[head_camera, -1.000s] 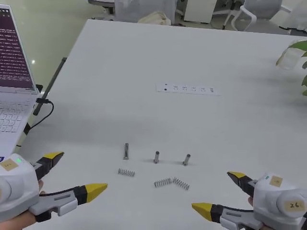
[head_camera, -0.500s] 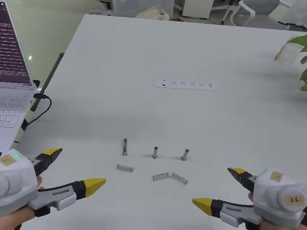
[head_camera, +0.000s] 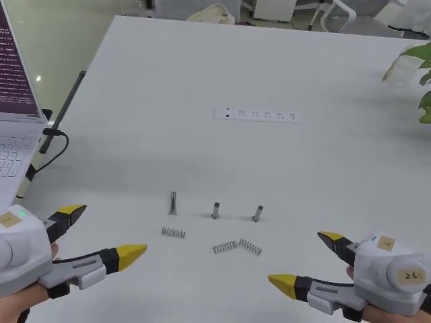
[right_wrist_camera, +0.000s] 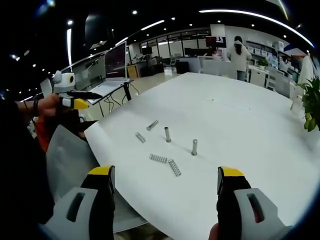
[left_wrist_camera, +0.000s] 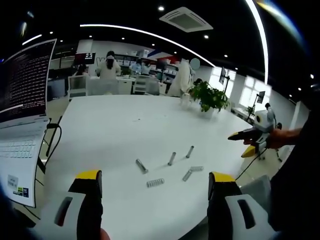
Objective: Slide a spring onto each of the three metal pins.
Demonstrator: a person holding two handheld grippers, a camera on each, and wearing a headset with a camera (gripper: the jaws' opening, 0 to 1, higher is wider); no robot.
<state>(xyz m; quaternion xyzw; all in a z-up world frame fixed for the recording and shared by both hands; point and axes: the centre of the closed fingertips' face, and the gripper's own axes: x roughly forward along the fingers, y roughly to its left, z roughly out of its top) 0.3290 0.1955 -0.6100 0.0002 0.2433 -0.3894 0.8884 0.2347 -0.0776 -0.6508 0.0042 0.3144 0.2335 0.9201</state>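
Three metal pins stand in a row on the white table: the left pin (head_camera: 173,202) (left_wrist_camera: 141,166) (right_wrist_camera: 152,125) seems to lie on its side, while the middle pin (head_camera: 215,210) and the right pin (head_camera: 257,214) stand upright. One spring (head_camera: 174,233) lies below the left pin. Two more springs (head_camera: 225,247) (head_camera: 250,247) lie end to end below the other pins. My left gripper (head_camera: 101,233) (left_wrist_camera: 154,176) is open near the front left, well short of the springs. On the front right my right gripper (head_camera: 304,259) (right_wrist_camera: 166,171) is open with nothing in it.
An open laptop (head_camera: 13,101) sits at the table's left edge, with a black cable (head_camera: 50,145) beside it. A white power strip (head_camera: 254,115) lies mid-table behind the pins. A potted plant (head_camera: 417,74) stands at the far right. Chairs and people are beyond the table.
The head camera has shifted a little. Both grippers stay open near the front edge, and the pins and springs have not moved.
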